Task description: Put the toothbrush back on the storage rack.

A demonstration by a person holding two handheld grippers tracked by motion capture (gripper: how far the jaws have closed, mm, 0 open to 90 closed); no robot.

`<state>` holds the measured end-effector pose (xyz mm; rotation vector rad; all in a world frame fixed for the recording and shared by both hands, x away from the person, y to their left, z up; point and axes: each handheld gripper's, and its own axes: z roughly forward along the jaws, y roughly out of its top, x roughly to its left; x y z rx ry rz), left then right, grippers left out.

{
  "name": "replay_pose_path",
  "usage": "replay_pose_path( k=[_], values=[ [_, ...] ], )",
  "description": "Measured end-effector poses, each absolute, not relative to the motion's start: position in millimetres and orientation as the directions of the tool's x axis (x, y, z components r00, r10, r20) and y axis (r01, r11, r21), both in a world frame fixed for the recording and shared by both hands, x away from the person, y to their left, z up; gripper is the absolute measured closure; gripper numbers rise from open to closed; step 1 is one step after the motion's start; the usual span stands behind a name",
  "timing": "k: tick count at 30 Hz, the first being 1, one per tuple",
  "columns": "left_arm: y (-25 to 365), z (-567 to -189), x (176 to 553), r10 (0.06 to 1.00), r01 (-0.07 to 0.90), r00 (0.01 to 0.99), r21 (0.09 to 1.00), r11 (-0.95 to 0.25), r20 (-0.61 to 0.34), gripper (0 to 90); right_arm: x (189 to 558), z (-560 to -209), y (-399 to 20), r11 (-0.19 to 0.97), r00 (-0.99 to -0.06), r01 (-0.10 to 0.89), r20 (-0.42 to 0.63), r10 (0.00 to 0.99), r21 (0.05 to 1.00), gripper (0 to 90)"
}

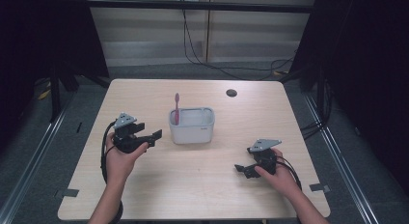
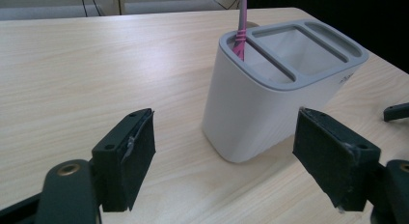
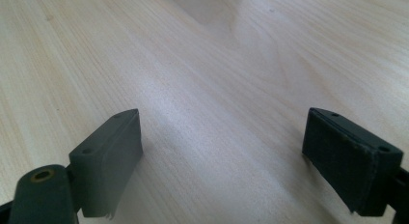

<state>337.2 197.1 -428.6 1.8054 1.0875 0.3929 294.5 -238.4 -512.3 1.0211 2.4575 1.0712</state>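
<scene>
- The bench is a pale wood top; a small dark round hole sits near its far edge, right of centre.
- The white holder stands upright near the middle of the bench, a little toward the far edge. The left gripper view shows a grey top rim divided into slots and compartments.
- The left gripper is held just left of the holder, jaws pointing toward its left wall. In its own view the two black jaws stand wide apart with nothing between them, and the holder's wall lies ahead, apart from the pads.
- The right gripper rests lower, toward the near right corner, well apart from the holder. Its jaws gape wide over bare wood and hold nothing.
- The pink toothbrush stands in the holder's narrow slot at the far left corner of the rim, its long axis nearly upright, leaning slightly, its upper end well above the rim.
- Judging from this, the left hand is far the nearer: the toothbrush lies ahead of and above its jaws, so a grasp would call for rising to the shaft and closing across its upright axis.
</scene>
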Motion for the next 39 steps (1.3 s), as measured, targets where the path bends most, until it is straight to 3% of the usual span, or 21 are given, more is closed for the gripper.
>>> replay_pose_path(
  k=[39],
  values=[
    [227, -470, 319, 0.834, 0.557, 0.525, 0.81, -0.185, -0.171, 22.5, 294, -512, -239, 0.478, -0.714, 0.497, 0.029, 0.699, 0.724, 13.3]
  ],
)
